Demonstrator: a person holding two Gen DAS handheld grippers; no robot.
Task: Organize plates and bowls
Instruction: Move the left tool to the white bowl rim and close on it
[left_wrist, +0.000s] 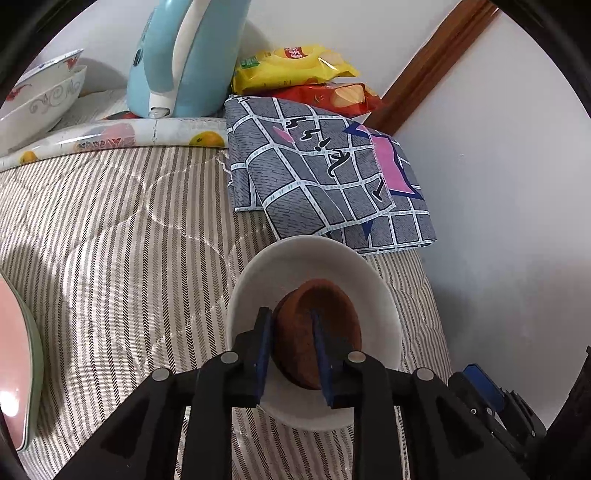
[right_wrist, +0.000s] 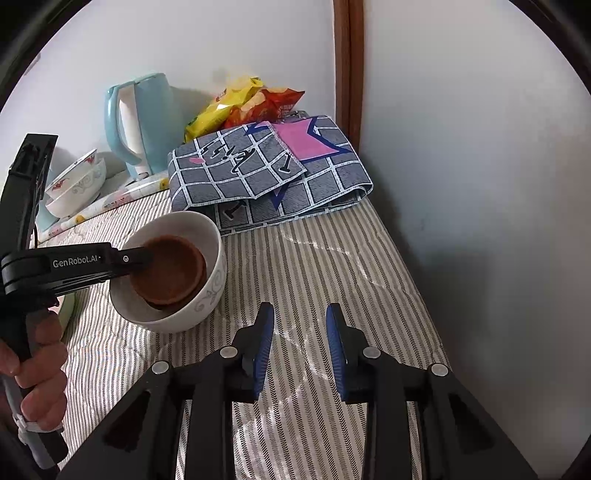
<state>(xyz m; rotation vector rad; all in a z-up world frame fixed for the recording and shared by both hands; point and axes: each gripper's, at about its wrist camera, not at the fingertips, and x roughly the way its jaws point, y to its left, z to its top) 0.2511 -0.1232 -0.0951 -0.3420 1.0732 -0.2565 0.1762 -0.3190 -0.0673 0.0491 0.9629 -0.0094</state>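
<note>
Two claws over a striped quilted desk cover: left claw (left_wrist: 291, 354) pinching a small brown glazed bowl (left_wrist: 321, 332) nested inside a white ceramic bowl with grey scroll pattern (right_wrist: 207, 291)
The white bowl rests on the striped cover (right_wrist: 314, 266), just beside the folded grey checked cloth (right_wrist: 266, 173); one finger of the left claw sits inside the brown bowl, the other outside, gripping its wall. Right claw (right_wrist: 300, 347) hangs spread and empty, near the white bowl but apart from it. Both bowls are judged stiff, smooth, slippery and breakable, the brown one light; hold is best taken across the rim wall, as here. Further stacked white floral bowls (right_wrist: 75, 184) stand beside the pale blue plastic kettle (right_wrist: 140, 122)
</note>
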